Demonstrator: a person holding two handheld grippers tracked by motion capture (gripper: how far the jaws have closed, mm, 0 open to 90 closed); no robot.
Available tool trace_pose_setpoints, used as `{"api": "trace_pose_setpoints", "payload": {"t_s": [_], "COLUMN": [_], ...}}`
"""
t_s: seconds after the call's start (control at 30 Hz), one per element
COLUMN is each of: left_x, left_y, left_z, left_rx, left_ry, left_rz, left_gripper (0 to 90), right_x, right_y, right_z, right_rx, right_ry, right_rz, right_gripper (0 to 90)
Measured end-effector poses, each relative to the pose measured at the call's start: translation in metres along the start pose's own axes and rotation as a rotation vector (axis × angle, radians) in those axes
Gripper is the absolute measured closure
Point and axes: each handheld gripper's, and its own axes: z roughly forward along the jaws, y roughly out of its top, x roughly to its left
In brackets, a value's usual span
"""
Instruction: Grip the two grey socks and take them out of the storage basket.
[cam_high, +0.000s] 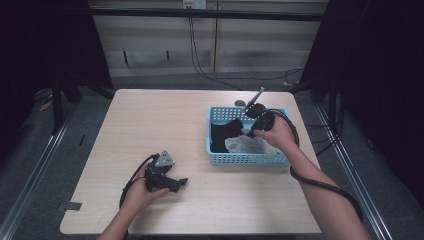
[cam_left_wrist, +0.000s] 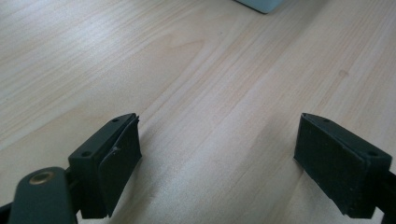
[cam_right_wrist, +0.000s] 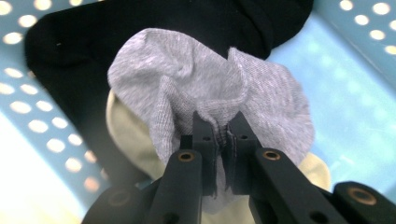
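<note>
A blue perforated basket (cam_high: 247, 159) stands at the right of the wooden table (cam_high: 160, 125). In it lie a grey sock (cam_high: 242, 145), a black garment (cam_high: 222, 135) and a pale cream sock (cam_right_wrist: 126, 135). My right gripper (cam_high: 251, 133) reaches down into the basket. In the right gripper view, the right gripper (cam_right_wrist: 222, 123) is shut on a bunched fold of the grey sock (cam_right_wrist: 187, 70), with the black garment (cam_right_wrist: 93, 37) behind it. My left gripper (cam_high: 182, 182) rests low over the table near the front left. Its jaws stand wide apart with nothing between them, as the left gripper (cam_left_wrist: 219, 123) shows over bare wood.
The basket's corner (cam_left_wrist: 261, 4) peeks in at the top of the left gripper view. A thick black cable (cam_high: 320, 182) trails from the right gripper along the forearm. Metal rails (cam_high: 30, 175) run along the floor on both sides of the table.
</note>
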Motion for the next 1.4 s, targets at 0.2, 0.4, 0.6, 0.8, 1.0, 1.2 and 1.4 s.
{"api": "trace_pose_setpoints", "payload": {"t_s": [0.2, 0.4, 0.6, 0.8, 1.0, 1.2, 1.4], "left_x": [0.0, 0.0, 0.0, 0.0, 0.0, 0.0, 0.0], "left_y": [0.0, 0.0, 0.0, 0.0, 0.0, 0.0, 0.0], "left_z": [0.0, 0.0, 0.0, 0.0, 0.0, 0.0, 0.0], "left_rx": [0.002, 0.002, 0.002, 0.0, 0.001, 0.002, 0.001], "left_ry": [0.003, 0.002, 0.002, 0.002, 0.002, 0.002, 0.0], "left_rz": [0.005, 0.005, 0.005, 0.006, 0.006, 0.006, 0.0], "left_gripper": [13.8, 13.8, 13.8, 13.8, 13.8, 13.8, 13.8], "right_x": [0.0, 0.007, 0.019, 0.03, 0.039, 0.049, 0.065], "right_y": [0.001, -0.002, -0.003, -0.008, -0.017, -0.025, -0.028], "right_z": [-0.02, -0.033, -0.046, -0.058, -0.069, -0.076, -0.076], "right_rx": [-0.006, -0.011, -0.024, -0.047, -0.069, -0.087, -0.099], "right_ry": [-0.004, 0.0, 0.002, 0.008, 0.014, 0.028, 0.052], "right_rz": [-0.012, -0.034, -0.077, -0.123, -0.156, -0.192, -0.242], "right_gripper": [84.8, 84.8, 84.8, 84.8, 84.8, 84.8, 84.7]}}
